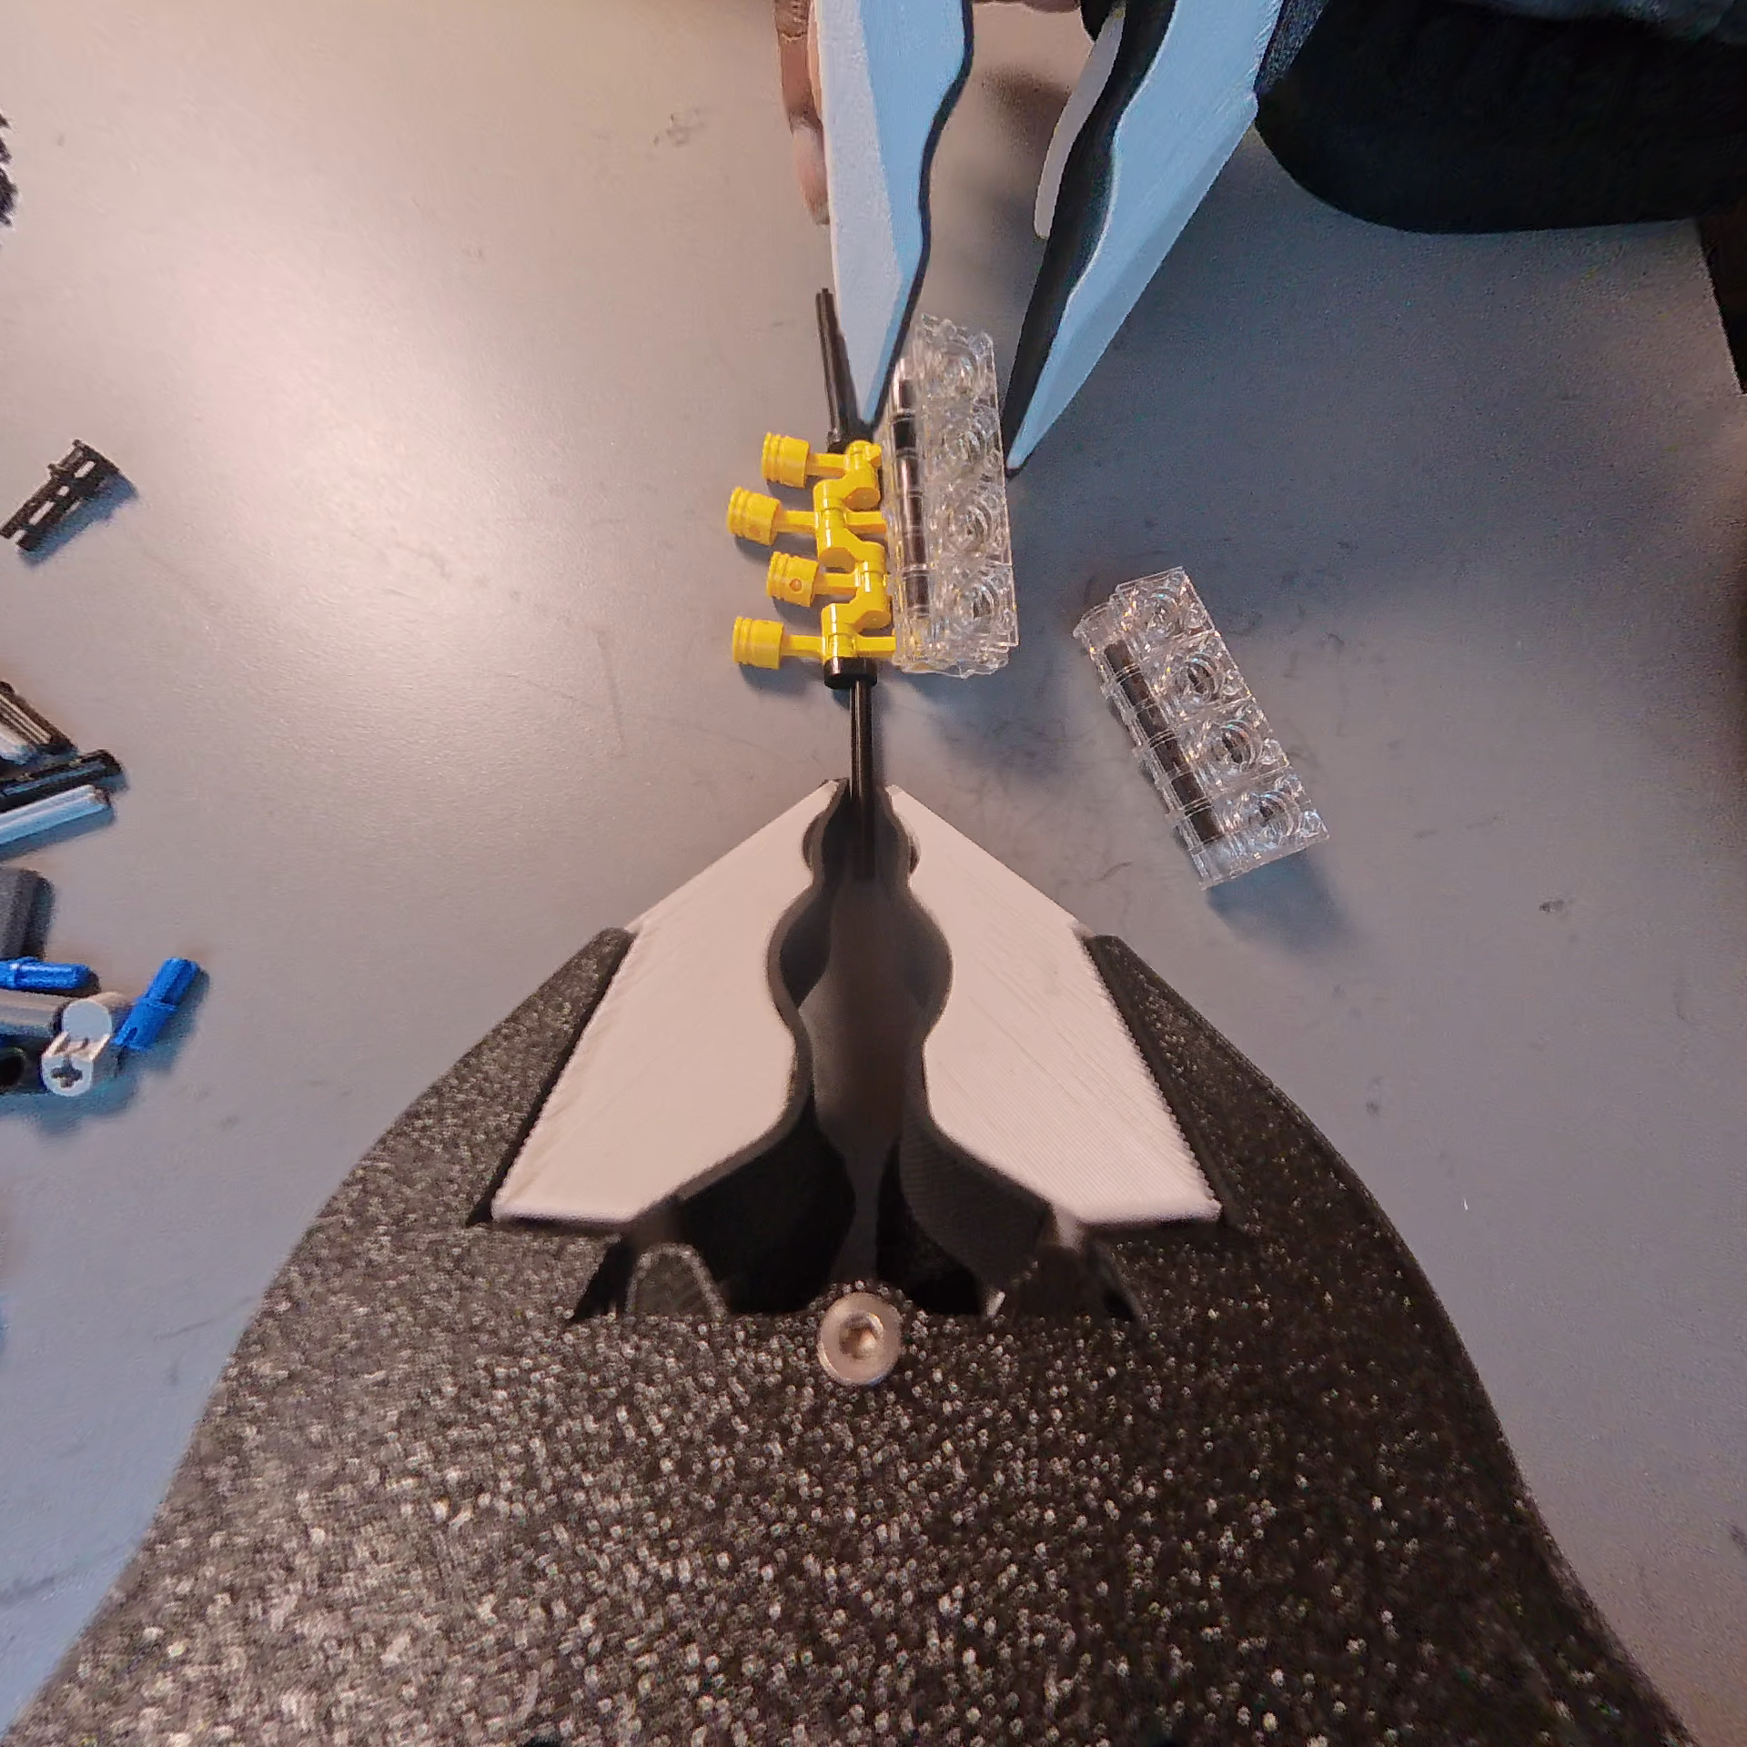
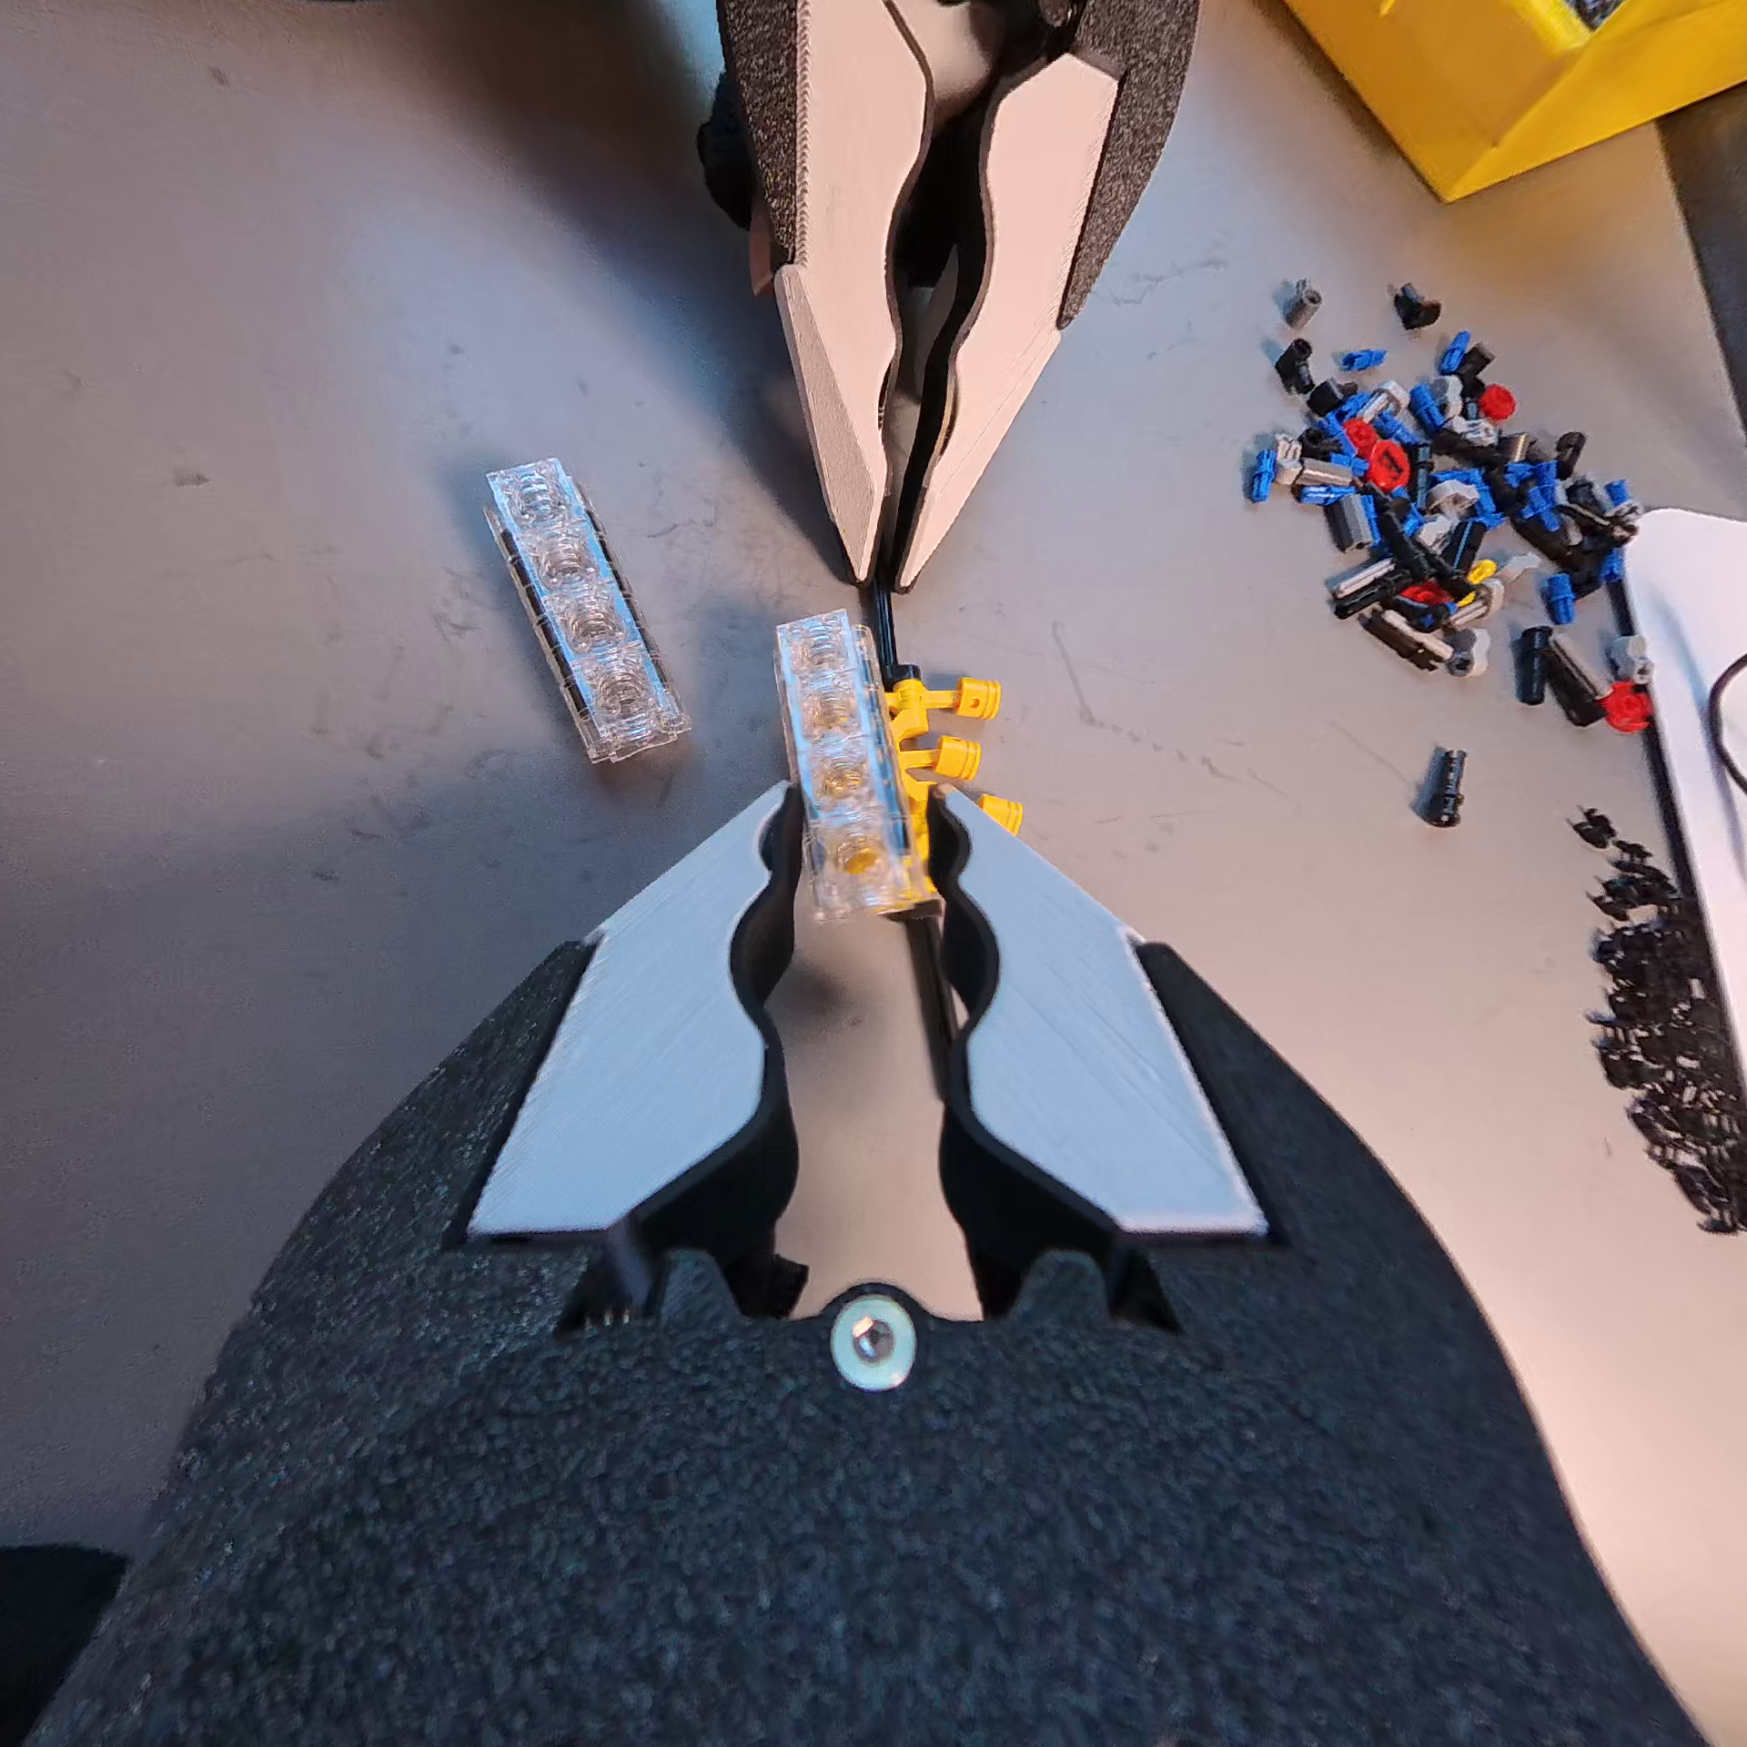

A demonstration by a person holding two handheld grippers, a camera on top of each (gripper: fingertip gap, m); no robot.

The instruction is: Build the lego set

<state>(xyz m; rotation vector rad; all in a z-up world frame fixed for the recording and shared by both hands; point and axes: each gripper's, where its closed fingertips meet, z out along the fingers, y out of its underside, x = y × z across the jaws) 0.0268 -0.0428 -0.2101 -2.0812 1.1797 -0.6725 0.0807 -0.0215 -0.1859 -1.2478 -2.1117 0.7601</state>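
A black axle (image 1: 862, 733) carries a yellow crank with several yellow pistons (image 1: 813, 558). My left gripper (image 1: 865, 785) is shut on the axle's near end; it also shows at the top of the right wrist view (image 2: 879, 577). A clear studded block (image 1: 950, 501) lies tight along the crank on the side away from the pistons. My right gripper (image 2: 858, 794) straddles this block (image 2: 841, 766), with its fingertips touching both sides. In the left wrist view the right gripper (image 1: 941, 440) comes in from above. Yellow shows through the block's lower holes.
A second clear block (image 1: 1201, 728) lies loose on the grey table (image 1: 378, 284), also in the right wrist view (image 2: 586, 610). A pile of blue, black, grey and red parts (image 2: 1446, 510), a heap of black bits (image 2: 1664, 1040), a white sheet (image 2: 1702, 662) and a yellow box (image 2: 1513, 85) sit to the right. My right fingertips sit around 7 centimetres from my left ones.
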